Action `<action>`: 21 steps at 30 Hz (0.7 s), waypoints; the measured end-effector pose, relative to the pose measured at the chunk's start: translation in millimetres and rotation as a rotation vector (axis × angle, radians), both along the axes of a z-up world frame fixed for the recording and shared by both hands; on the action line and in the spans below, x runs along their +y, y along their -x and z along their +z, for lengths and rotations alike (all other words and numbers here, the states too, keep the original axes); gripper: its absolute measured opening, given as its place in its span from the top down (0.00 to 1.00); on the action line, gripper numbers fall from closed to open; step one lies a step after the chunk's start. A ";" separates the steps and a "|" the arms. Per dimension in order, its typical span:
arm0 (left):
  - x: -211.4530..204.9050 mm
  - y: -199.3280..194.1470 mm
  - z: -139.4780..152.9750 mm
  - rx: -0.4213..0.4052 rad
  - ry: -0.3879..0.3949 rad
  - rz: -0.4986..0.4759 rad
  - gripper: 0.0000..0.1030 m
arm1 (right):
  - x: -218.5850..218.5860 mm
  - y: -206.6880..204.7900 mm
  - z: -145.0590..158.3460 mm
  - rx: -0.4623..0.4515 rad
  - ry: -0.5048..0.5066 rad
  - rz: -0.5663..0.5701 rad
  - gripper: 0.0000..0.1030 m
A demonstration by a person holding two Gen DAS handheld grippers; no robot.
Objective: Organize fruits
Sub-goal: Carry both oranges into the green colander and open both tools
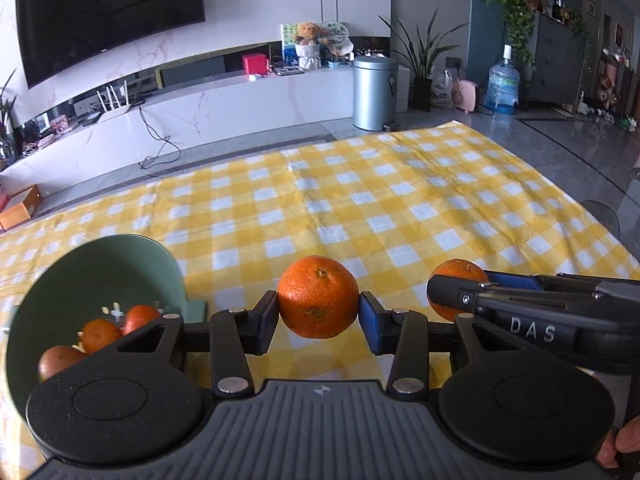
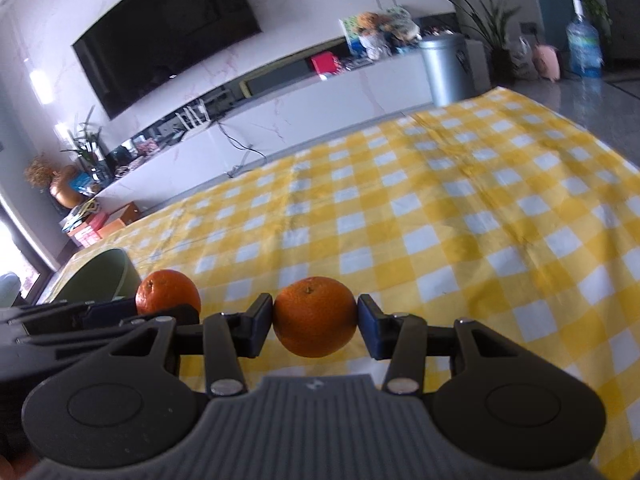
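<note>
Left tongs (image 1: 319,314) clamp a mandarin (image 1: 318,297) above the checkered counter (image 1: 400,200), beside a green bowl (image 1: 100,264) holding fruit; right tongs (image 2: 315,322) clamp a second mandarin (image 2: 314,316).

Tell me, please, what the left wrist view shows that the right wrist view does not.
Only the left wrist view looks into the green bowl, where three fruits lie. Only the right wrist view shows the bowl's outer wall and the plants at far left. Both show the left gripper shut on an orange and the right gripper shut on another orange, above the checked cloth.
</note>
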State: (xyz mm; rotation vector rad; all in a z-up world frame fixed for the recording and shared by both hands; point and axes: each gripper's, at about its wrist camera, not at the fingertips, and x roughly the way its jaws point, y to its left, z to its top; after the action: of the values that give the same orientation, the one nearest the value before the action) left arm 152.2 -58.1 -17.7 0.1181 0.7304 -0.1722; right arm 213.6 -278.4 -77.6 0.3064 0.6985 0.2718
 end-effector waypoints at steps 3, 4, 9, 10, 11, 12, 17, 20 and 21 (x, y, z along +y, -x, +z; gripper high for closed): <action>8.6 7.6 12.0 -0.011 0.001 0.019 0.53 | 7.1 7.1 4.8 -0.022 0.008 0.043 0.58; 11.2 10.1 15.7 -0.014 0.003 0.025 0.53 | 9.3 9.8 5.9 -0.026 0.006 0.057 0.58; 24.9 20.9 30.0 -0.029 0.010 0.042 0.53 | 26.2 22.8 14.9 -0.052 0.013 0.138 0.58; 28.3 22.5 32.4 -0.032 0.012 0.044 0.53 | 30.9 24.7 17.8 -0.060 0.011 0.157 0.58; 33.2 24.1 35.0 -0.033 0.020 0.050 0.53 | 34.9 26.3 20.8 -0.068 0.008 0.174 0.58; 38.6 24.9 37.2 -0.031 0.033 0.056 0.53 | 39.4 28.1 23.7 -0.077 0.008 0.193 0.58; 70.9 26.0 44.3 -0.007 0.107 0.102 0.53 | 66.7 32.5 36.2 -0.105 0.023 0.281 0.58; 89.3 26.7 44.5 -0.011 0.104 0.145 0.53 | 84.9 31.1 43.7 -0.120 0.024 0.335 0.58; 96.3 26.7 43.9 -0.011 0.110 0.159 0.53 | 91.3 30.0 46.3 -0.126 0.028 0.355 0.58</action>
State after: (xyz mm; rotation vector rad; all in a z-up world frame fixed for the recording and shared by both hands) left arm 125.5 38.2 26.3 -0.0434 0.7146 -0.0599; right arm 183.7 -187.1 -31.4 0.1352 0.6296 0.6136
